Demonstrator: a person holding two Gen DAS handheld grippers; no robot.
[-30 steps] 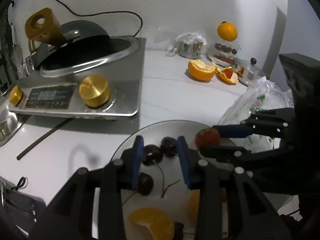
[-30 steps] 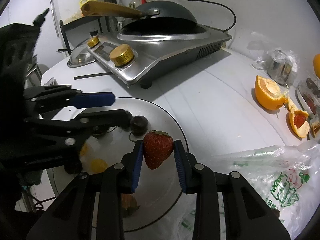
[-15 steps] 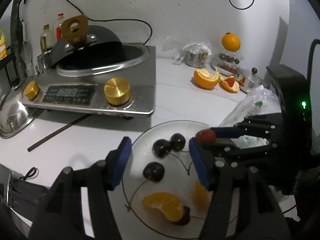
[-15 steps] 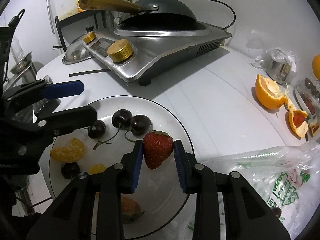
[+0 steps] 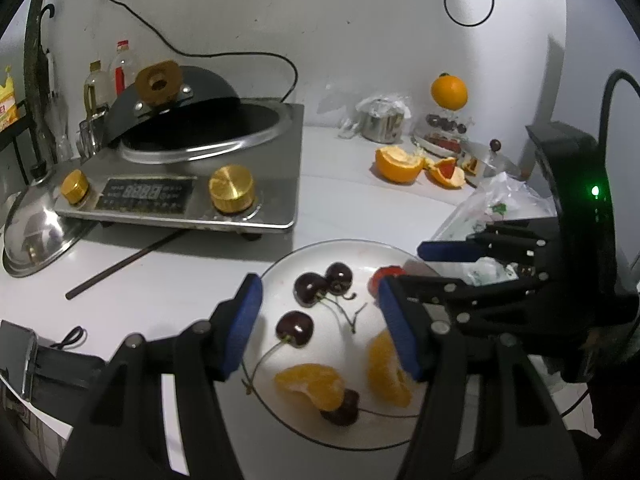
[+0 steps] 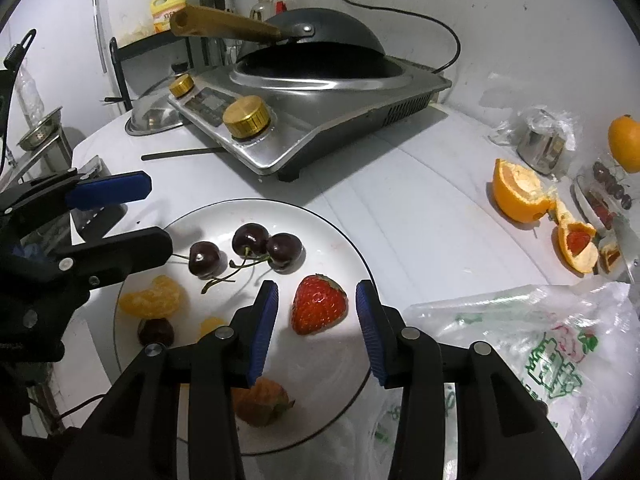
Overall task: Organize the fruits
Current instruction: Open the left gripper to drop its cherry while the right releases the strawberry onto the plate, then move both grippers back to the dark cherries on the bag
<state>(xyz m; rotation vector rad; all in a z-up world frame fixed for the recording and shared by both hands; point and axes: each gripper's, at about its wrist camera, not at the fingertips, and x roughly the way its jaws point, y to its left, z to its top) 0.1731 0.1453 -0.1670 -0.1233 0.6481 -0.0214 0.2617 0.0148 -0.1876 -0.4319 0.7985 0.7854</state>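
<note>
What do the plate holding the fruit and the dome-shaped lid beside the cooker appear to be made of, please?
Plate: probably glazed ceramic, being white and glossy with a thin dark rim line.
Lid: likely polished stainless steel; it is silvery and mirrors its surroundings.

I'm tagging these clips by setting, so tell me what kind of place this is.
Most likely a home kitchen counter. A steel induction cooker holds a dark wok with a wooden handle, cooking-oil bottles stand by the wall behind it, and a white plate of fruit sits on the white countertop.
</note>
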